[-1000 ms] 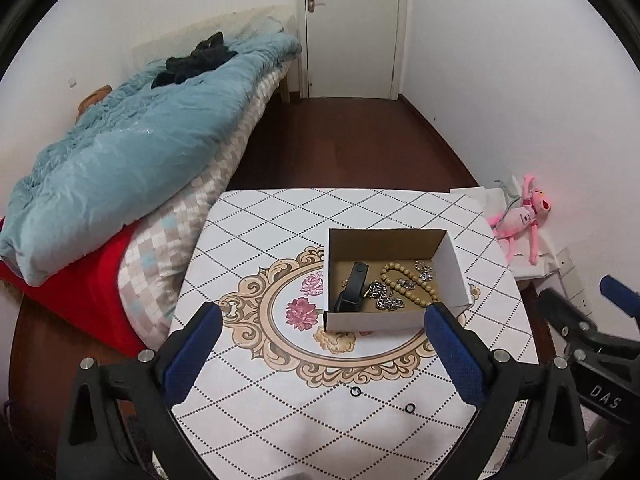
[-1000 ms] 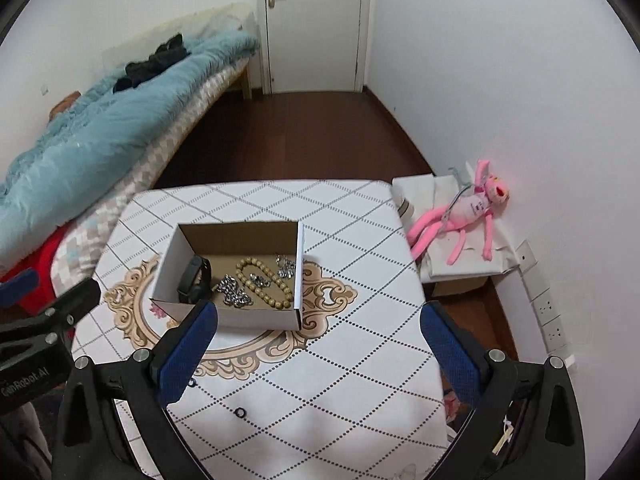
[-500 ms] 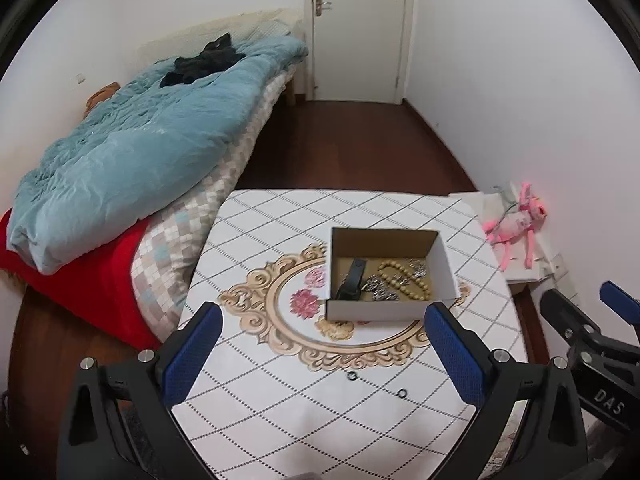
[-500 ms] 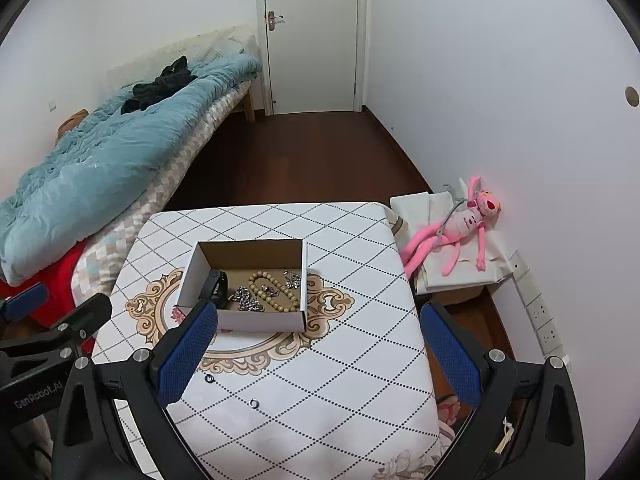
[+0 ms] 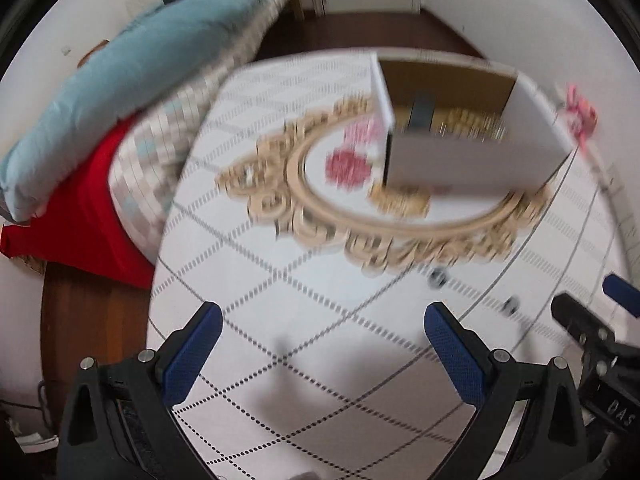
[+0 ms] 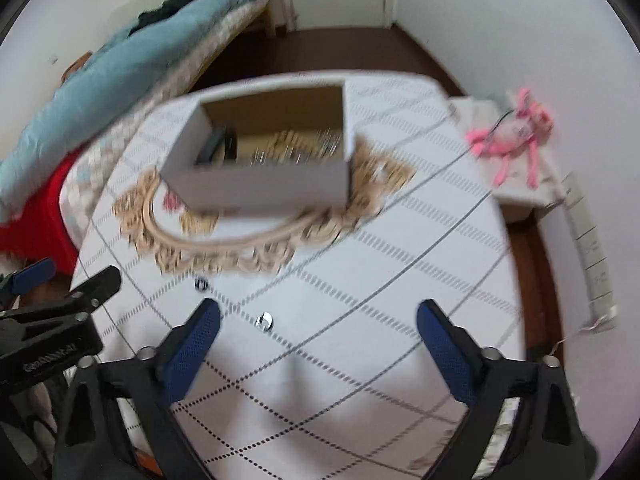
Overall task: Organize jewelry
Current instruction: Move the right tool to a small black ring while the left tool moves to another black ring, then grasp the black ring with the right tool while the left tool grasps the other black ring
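A white cardboard box [image 5: 472,164] [image 6: 260,188] stands on the patterned table, holding a black band [image 5: 421,114] [image 6: 218,146], wooden beads [image 6: 288,144] and silver chains, all blurred. Two small rings lie loose on the table in front of it [image 5: 437,278] [image 5: 510,305] [image 6: 201,283] [image 6: 265,320]. My left gripper [image 5: 320,332] is open and empty, low over the table's near part. My right gripper [image 6: 316,330] is open and empty, with one ring just inside its left finger. Both views are motion-blurred.
A bed with a blue quilt [image 5: 132,64] and a red sheet [image 5: 80,216] borders the table on the left. A pink plush toy [image 6: 516,132] lies on white papers to the right, by the wall sockets. The table's near edge lies below the fingers.
Both grippers have dropped down and forward toward the table. The box and the loose rings now look much larger and closer. Both grippers stay open.
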Action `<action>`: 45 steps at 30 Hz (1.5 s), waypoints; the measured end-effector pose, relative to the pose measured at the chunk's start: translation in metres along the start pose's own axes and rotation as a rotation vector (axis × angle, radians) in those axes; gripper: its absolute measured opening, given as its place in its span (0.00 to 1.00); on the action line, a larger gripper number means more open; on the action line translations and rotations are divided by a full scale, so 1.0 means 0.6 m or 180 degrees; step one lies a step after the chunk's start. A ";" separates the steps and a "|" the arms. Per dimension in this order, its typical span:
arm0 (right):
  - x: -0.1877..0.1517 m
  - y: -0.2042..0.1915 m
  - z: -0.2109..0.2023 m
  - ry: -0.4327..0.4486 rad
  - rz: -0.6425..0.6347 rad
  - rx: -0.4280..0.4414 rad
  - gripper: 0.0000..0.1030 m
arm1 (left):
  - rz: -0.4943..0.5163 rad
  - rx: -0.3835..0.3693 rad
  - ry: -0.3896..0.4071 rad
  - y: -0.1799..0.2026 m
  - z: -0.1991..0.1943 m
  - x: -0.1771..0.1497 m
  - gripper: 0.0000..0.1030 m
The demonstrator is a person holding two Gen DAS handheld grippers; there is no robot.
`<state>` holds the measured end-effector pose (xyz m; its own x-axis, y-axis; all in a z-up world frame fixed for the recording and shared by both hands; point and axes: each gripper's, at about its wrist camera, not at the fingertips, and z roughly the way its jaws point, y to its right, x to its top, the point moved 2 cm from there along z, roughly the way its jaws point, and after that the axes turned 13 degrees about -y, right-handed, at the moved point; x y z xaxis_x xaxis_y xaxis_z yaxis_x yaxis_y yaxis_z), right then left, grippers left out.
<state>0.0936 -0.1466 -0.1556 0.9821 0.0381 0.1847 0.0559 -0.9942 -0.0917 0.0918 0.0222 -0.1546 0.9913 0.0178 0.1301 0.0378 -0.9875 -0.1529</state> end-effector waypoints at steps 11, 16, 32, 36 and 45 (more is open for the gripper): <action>-0.012 -0.057 0.085 -0.0042 -0.0288 0.0012 0.52 | 0.0015 0.0010 -0.0211 -0.017 0.059 -0.015 1.00; -0.018 -0.068 0.084 0.0067 -0.0432 -0.0092 0.13 | 0.0056 -0.0127 -0.0213 -0.001 0.059 -0.006 1.00; -0.016 0.059 0.058 0.0162 0.0464 0.0003 0.13 | 0.0296 -0.0514 -0.0099 0.100 0.058 0.030 0.54; -0.018 0.065 0.059 0.0169 0.0501 -0.0001 0.13 | 0.0379 -0.0508 -0.0005 0.107 0.052 0.029 0.22; -0.018 0.075 0.053 0.0212 0.0526 0.0016 0.13 | 0.0432 -0.0590 0.0063 0.125 0.045 0.030 0.10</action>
<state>0.0913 -0.1885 -0.1930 0.9639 -0.1327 0.2310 -0.1043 -0.9859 -0.1310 0.1161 -0.0471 -0.1899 0.9831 -0.1183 0.1401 -0.1211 -0.9926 0.0121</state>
